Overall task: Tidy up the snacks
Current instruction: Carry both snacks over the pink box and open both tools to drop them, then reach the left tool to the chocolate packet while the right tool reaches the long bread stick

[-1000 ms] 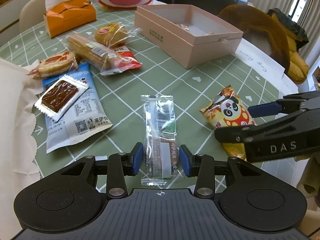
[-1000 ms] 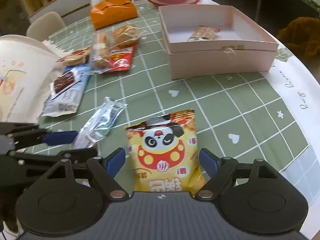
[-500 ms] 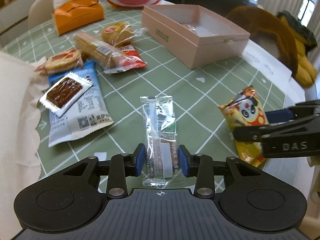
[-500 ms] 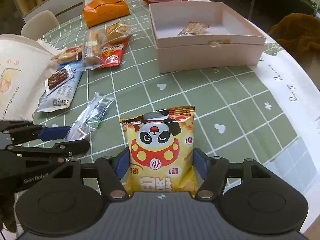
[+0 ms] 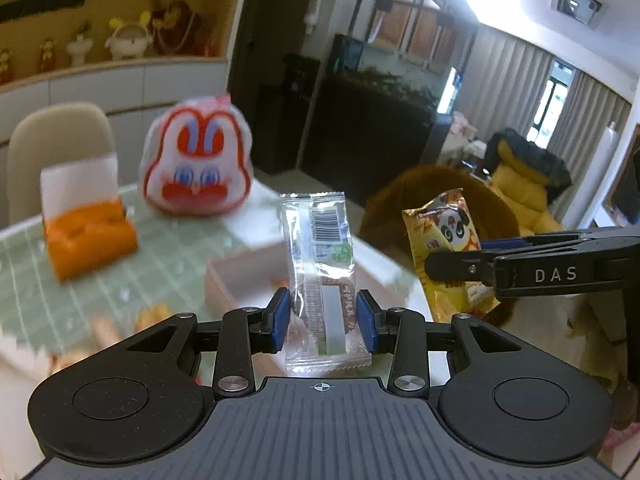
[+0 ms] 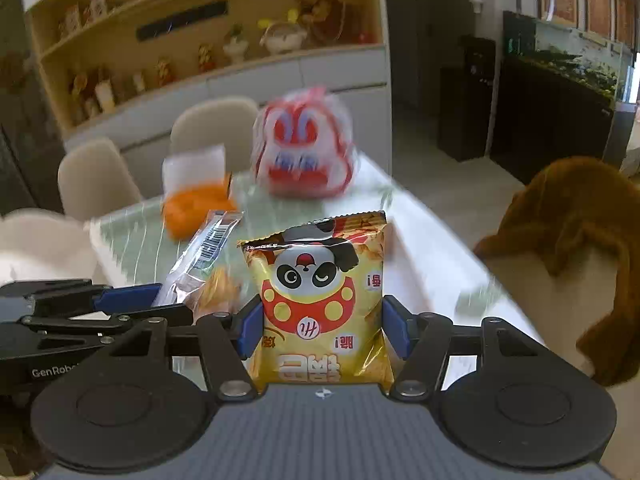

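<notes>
My left gripper (image 5: 322, 320) is shut on the lower part of a clear-wrapped snack bar (image 5: 320, 248), which stands upright and lifted above the green checked table (image 5: 160, 256). My right gripper (image 6: 322, 332) holds a yellow panda snack bag (image 6: 320, 280) off the table; its jaws are still closing, with the blue pads pressing the bag's sides. In the left wrist view, the panda snack bag (image 5: 444, 240) hangs to the right. In the right wrist view, the snack bar (image 6: 208, 248) and my left gripper (image 6: 168, 304) are at the left. The open pink box (image 5: 224, 284) lies below and ahead, blurred.
An orange tissue box (image 5: 88, 236) and a red-and-white rabbit bag (image 5: 196, 160) stand at the table's far side. Several blurred snacks lie at the lower left. A brown plush (image 6: 580, 220) drapes a chair on the right. Beige chairs and shelves stand behind.
Both grippers have risen from the table with their snacks and tilted up toward the room. The right jaws closed in on the panda bag; the left kept its grip on the bar.
</notes>
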A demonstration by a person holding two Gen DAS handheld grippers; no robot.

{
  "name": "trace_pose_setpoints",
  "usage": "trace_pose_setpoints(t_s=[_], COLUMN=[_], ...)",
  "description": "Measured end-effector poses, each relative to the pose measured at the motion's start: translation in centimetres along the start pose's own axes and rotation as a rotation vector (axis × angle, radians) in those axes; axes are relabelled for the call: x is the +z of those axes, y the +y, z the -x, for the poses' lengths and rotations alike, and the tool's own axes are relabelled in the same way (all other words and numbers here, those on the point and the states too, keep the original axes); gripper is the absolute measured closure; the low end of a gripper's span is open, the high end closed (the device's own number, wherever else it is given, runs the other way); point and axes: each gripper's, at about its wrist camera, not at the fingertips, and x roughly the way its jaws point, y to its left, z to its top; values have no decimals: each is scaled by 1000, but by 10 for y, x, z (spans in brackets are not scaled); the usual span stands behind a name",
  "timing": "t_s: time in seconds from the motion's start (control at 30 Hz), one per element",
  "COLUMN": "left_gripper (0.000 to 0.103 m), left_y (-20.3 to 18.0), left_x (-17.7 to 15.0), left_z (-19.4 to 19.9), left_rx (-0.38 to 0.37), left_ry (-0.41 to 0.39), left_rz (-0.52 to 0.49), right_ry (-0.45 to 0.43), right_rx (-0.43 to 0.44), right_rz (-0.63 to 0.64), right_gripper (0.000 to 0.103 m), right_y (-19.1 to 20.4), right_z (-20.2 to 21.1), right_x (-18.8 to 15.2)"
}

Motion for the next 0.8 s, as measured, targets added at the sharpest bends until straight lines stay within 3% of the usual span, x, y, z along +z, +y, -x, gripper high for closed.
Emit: trace_pose_setpoints(t_s=[0.13, 0.27, 0.33, 0.37, 0.43, 0.57, 0.8], left_gripper=[62, 57, 63, 63, 63, 63, 63], left_y=[1, 10, 18, 21, 27, 49, 91], left_x=[19, 13, 4, 0, -4, -11, -79], left_z=[-46, -104, -140, -144, -137, -113, -54], left_rx=[1, -47, 2, -1, -11, 43, 292], left_ry=[19, 27, 133, 143, 122, 155, 186], left_rz=[53, 122, 130, 152, 196, 222, 274], right_ry=[-13, 27, 76, 105, 136, 162, 216], right_rx=[-7, 21, 5, -16, -56, -26, -3], right_rz=[-20, -62, -77, -85, -101, -138, -119], right_gripper=[41, 40, 32, 32, 32, 32, 32], right_y=[-22, -43, -51, -53, -60, -67, -30], right_z=[-30, -73, -104, -117, -136, -146, -150], right_x=[33, 40, 42, 41, 39, 28, 3])
